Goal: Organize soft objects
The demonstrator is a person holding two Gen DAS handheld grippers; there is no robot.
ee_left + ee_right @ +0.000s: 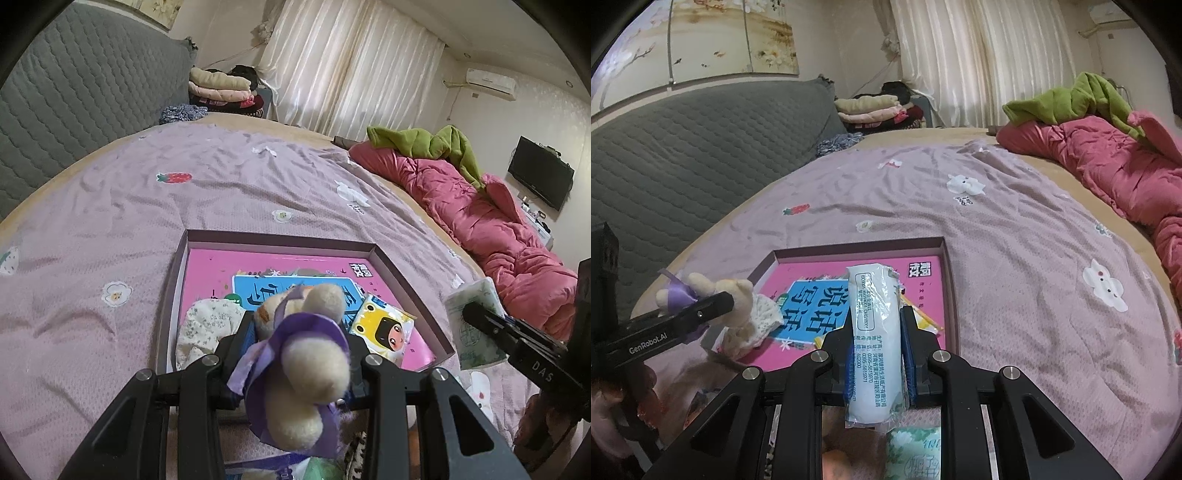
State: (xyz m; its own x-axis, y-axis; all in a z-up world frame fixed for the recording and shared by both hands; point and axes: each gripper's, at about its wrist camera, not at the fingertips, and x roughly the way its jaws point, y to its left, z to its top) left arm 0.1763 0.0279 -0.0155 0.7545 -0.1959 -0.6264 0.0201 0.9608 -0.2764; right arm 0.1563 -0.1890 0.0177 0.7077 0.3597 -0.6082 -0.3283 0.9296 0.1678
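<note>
1. Lilac sheeting printed with strawberries and white flowers covered the bed (229, 184), and a grey quilted headboard (74, 92) stood along its far left edge.
2. I saw a crumpled pink quilt (480, 221) heaped along the bed's right edge, with a green garment (424, 142) lying on top of it.
3. A shallow box (280, 240) sat near the bed's near edge, its bottom covered by a pink book (288, 264).
4. My left gripper (301, 345) was clamped on a plush toy (310, 362), cream with a purple ribbon. The toy filled the gap between both jaws and stuck out past the tips, above the box's near left part.
5. My right gripper (875, 332) was clenched on a white tissue pack (873, 332). The pack stood lengthwise between the blue pads, reaching well beyond the fingertips and also back behind them, above the box's near edge.
6. Inside the box I could make out a floral cloth (207, 325) at the near left corner and a yellow cartoon packet (384, 328) toward the near right.
7. A green-printed packet (916, 454) lay beneath my right gripper, close to the bed's near edge.
</note>
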